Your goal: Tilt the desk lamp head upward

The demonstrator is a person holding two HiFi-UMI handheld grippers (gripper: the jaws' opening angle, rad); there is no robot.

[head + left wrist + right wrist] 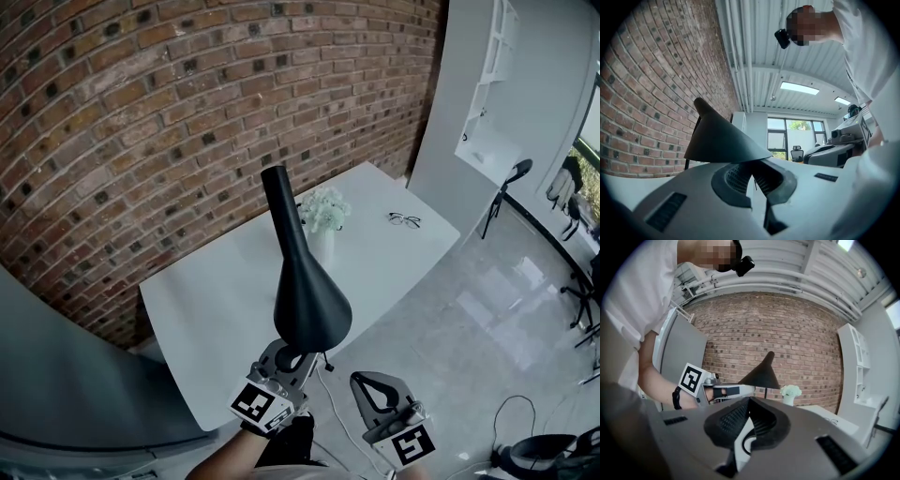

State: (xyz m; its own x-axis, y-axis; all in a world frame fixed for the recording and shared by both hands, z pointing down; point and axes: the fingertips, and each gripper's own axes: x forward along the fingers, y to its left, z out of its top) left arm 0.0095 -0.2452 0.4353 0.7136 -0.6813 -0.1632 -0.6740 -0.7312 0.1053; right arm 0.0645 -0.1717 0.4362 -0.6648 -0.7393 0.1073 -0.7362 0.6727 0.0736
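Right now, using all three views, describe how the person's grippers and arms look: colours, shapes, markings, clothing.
Both the left gripper and right gripper have pale grey bodies with dark, ribbed pads. Each carries a white cube printed with black square markers. The person wears a white short-sleeved top and a black wristband on the left wrist.

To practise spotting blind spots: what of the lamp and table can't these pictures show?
Lamp base: head view, hidden behind the lamp head.
Vase: head view, partly behind the lamp head.
Glasses: head view, too small for detail.
Tips of the left claw: head view, under the lamp head.
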